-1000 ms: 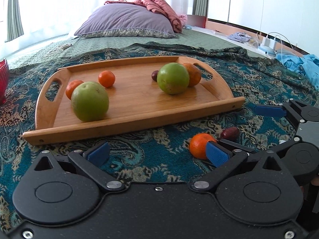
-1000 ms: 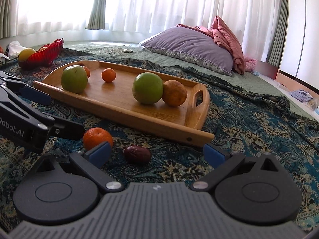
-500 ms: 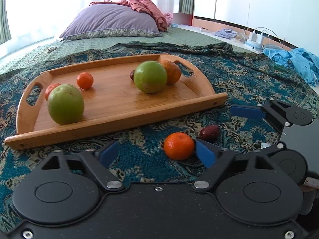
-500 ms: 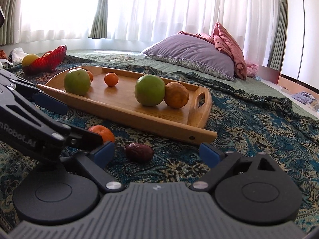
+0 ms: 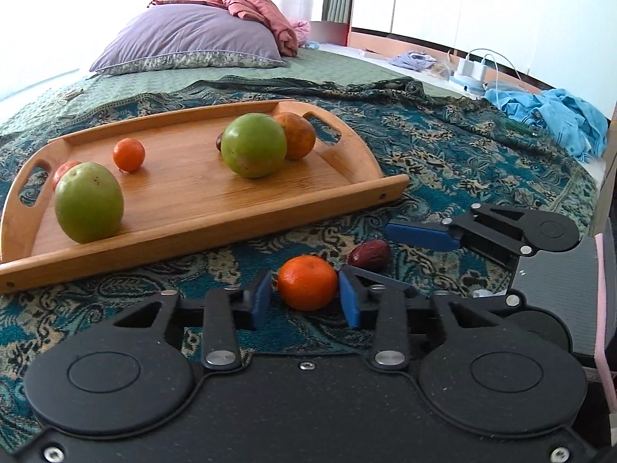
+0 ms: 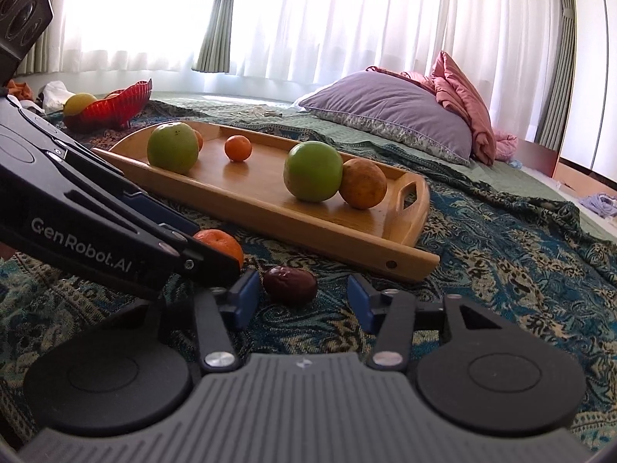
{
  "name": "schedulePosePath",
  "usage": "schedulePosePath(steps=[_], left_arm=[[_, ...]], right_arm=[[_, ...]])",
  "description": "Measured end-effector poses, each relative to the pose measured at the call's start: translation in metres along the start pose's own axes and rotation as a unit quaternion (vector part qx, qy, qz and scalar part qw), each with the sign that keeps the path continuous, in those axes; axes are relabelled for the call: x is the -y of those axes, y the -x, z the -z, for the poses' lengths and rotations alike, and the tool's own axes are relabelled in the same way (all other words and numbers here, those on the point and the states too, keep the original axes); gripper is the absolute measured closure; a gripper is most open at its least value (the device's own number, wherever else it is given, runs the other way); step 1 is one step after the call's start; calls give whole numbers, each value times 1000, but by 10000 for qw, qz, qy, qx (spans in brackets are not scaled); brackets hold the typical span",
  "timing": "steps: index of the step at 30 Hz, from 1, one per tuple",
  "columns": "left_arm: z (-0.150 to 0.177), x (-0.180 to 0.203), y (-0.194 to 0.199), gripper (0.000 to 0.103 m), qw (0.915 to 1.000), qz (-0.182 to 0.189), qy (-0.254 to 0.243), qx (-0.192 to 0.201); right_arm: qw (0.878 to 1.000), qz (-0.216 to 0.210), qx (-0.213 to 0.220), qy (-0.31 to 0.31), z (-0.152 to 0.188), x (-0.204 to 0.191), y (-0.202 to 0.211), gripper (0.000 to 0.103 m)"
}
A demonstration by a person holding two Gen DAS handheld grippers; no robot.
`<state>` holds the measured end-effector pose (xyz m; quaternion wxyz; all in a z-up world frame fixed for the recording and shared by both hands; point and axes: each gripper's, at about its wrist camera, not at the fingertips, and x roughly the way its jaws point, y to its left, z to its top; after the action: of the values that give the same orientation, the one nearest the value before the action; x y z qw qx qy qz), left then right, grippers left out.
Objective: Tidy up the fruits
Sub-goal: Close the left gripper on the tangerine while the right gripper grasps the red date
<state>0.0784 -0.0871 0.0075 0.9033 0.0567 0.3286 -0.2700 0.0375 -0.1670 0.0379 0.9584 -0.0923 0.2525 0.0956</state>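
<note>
A small orange tangerine [image 5: 307,282] lies on the patterned blanket, between the blue pads of my left gripper [image 5: 306,299]; the jaws stand close on both sides of it with thin gaps. A dark red date [image 6: 290,284] lies beside it, between the wider-apart pads of my right gripper [image 6: 302,301], which is open. The wooden tray [image 5: 200,227] behind holds two green apples [image 5: 254,144], a brownish orange [image 5: 297,135] and small tangerines [image 5: 129,154]. The tangerine [image 6: 219,245] is partly hidden by the left gripper in the right wrist view.
A red bowl [image 6: 112,106] with fruit stands at the far left. A purple pillow [image 6: 389,112] and pink cloth lie at the back of the bed. Blue clothes [image 5: 555,115] and chargers lie at the right.
My left gripper moved right onto the tangerine and its jaws narrowed around it. My right gripper moved in on the date and its jaws narrowed somewhat.
</note>
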Motion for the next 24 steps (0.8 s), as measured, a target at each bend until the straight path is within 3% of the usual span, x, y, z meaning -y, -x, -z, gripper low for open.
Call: schedulePosePath(steps=[3,24], left_arm=[[0,3,0,70,10000,-38,-31,19],[0,1,-1,71,9998,-78,155,26]], right_arm=[[10000,-44,2,-11,1,0,0,49],[9999,-86,28,-89,4,2,-1,59]])
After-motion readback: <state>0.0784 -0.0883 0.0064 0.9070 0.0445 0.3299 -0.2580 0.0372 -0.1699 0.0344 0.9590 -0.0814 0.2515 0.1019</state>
